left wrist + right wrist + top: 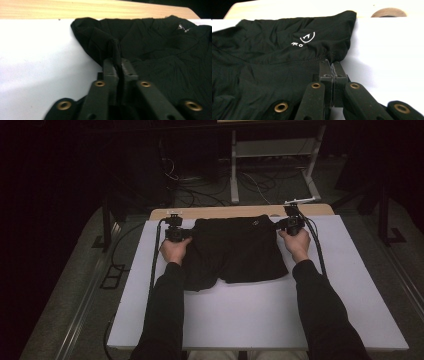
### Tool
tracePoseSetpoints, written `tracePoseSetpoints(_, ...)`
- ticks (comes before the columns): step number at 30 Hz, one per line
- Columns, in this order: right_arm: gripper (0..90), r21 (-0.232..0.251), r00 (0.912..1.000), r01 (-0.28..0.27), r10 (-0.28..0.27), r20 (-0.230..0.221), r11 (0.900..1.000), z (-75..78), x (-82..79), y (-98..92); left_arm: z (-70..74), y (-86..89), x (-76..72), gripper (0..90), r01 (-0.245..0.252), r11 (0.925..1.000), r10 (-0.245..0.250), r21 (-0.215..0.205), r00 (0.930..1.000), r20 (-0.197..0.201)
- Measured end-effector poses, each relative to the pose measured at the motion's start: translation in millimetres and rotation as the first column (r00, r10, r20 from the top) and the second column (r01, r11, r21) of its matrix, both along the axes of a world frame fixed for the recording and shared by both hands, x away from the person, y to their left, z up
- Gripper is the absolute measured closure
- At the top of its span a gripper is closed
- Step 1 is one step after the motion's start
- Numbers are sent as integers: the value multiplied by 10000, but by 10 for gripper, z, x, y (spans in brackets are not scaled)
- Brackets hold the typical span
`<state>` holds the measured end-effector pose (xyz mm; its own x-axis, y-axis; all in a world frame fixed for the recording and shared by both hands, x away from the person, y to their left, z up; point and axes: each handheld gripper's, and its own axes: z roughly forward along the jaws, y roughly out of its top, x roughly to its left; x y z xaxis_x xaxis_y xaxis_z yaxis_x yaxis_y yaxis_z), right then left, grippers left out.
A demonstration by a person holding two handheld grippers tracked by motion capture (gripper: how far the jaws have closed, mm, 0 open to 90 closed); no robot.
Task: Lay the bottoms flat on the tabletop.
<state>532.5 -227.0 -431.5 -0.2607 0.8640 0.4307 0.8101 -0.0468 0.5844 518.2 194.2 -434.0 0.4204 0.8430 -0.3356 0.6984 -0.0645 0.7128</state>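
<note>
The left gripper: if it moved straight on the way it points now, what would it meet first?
The left gripper is already shut on an edge fold of the black shorts. Straight on, it probably meets more of that bunched cloth first, then the wooden table edge.

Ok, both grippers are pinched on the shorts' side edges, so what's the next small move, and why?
Probably lift both hands together and carry the far edge toward you to start a fold. The left gripper and right gripper are each shut on an edge fold of the black shorts, which otherwise lie flat on the white table.
</note>
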Motion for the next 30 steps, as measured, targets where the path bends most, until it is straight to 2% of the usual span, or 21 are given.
tracePoseSetpoints(1, 813, 200, 10000, -69, 70, -33, 9998, -29, -20, -1, 6, 25, -37, 639, -141, 9997, 141, -189, 9999, -6)
tracePoseSetpoints(4, 685, 226, 9995, -315, 314, 51, 9992, -52, -85, -17, 38, 86, -128, 499, -246, 9953, 272, -933, 9993, 261)
tracePoseSetpoints(5, 685, 226, 9995, -315, 314, 51, 9992, -52, -85, -17, 38, 86, -128, 465, -246, 9953, 272, -933, 9993, 261)
tracePoseSetpoints(6, 607, 373, 9986, -442, 431, 300, 9983, -55, -159, -47, 68, 120, -193, 441, -134, 9912, 192, -1318, 9989, 429)
tracePoseSetpoints(9, 510, 547, 9955, -607, 565, 757, 9967, -42, -303, -93, 105, 144, -302, 361, 38, 9865, 79, -1637, 9975, 707)
tracePoseSetpoints(12, 457, 595, 9934, -796, 742, 870, 9951, -28, -398, -115, 127, 133, -370, 314, 222, 9829, -84, -1825, 9970, 763)
tracePoseSetpoints(16, 382, 550, 9866, -1277, 1212, 1096, 9903, 15, -585, -152, 176, 72, -525, 209, 718, 9786, -514, -1927, 9927, 1087)
tracePoseSetpoints(18, 284, 614, 9806, -1590, 1504, 1255, 9854, 58, -721, -170, 197, 32, -591, 144, 962, 9756, -728, -1972, 9897, 1230)
tracePoseSetpoints(19, 258, 624, 9793, -1687, 1601, 1238, 9837, 67, -763, -169, 214, -6, -649, 130, 1227, 9725, -981, -1981, 9867, 1293)
tracePoseSetpoints(20, 258, 624, 9793, -1687, 1601, 1238, 9837, 67, -763, -169, 214, -6, -649, 111, 1227, 9725, -981, -1981, 9867, 1293)
tracePoseSetpoints(21, 167, 596, 9743, -1965, 1881, 1241, 9787, 76, -842, -161, 223, -27, -681, 80, 1306, 9710, -1050, -2003, 9855, 1332)
tracePoseSetpoints(22, 140, 643, 9724, -2097, 2012, 1180, 9756, 78, -879, -154, 234, -70, -748, 47, 1547, 9653, -1270, -2104, 9821, 1392)
tracePoseSetpoints(23, 140, 643, 9724, -2097, 2012, 1180, 9756, 78, -879, -154, 234, -70, -748, 25, 1547, 9653, -1270, -2104, 9821, 1392)
tracePoseSetpoints(24, 126, 791, 9667, -2317, 2204, 1300, 9696, 75, -964, -148, 241, -120, -823, 18, 1886, 9612, -1607, -2015, 9760, 1469)
tracePoseSetpoints(26, 74, 904, 9623, -2458, 2318, 1421, 9651, 64, -1051, -143, 254, -172, -899, 11, 2126, 9619, -1861, -1722, 9698, 1577)
tracePoseSetpoints(27, 74, 904, 9623, -2458, 2318, 1421, 9651, 64, -1051, -143, 254, -172, -899, 11, 2126, 9619, -1861, -1722, 9698, 1577)
tracePoseSetpoints(29, 48, 786, 9594, -2576, 2453, 1391, 9630, 37, -1167, -138, 261, -217, -970, 11, 2351, 9598, -2099, -1531, 9639, 1640)
tracePoseSetpoints(30, 48, 786, 9594, -2576, 2453, 1391, 9630, 37, -1167, -138, 265, -238, -1001, 11, 2451, 9585, -2208, -1456, 9613, 1648)
